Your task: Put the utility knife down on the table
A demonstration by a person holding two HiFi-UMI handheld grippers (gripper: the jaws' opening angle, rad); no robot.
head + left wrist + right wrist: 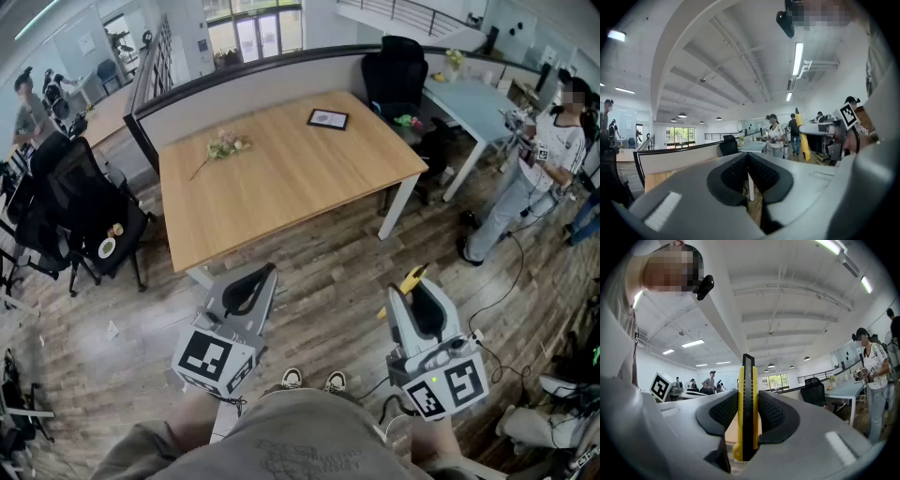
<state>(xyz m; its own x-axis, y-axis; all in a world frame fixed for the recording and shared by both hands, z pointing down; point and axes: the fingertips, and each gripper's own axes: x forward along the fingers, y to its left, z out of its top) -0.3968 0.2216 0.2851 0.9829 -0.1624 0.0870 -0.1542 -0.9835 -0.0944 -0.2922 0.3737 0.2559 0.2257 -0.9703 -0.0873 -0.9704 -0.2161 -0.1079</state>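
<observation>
A yellow and black utility knife (411, 278) stands upright between the jaws of my right gripper (413, 292), which is shut on it. In the right gripper view the knife (747, 380) fills the gap between the ribbed pads (772, 412), its tip poking above them. My left gripper (257, 278) is shut with nothing in it; its pads (761, 174) leave only a thin slit. Both grippers are held level over the floor, short of the near edge of the wooden table (281, 183). The left gripper view also catches the knife (802, 137) at its right.
On the table lie a flower sprig (223, 145) and a dark framed sheet (327, 118). Black office chairs (80, 202) stand left of it, another chair (394, 66) behind it. A person (544, 169) stands at the right by a pale desk (473, 98). Cables trail on the floor.
</observation>
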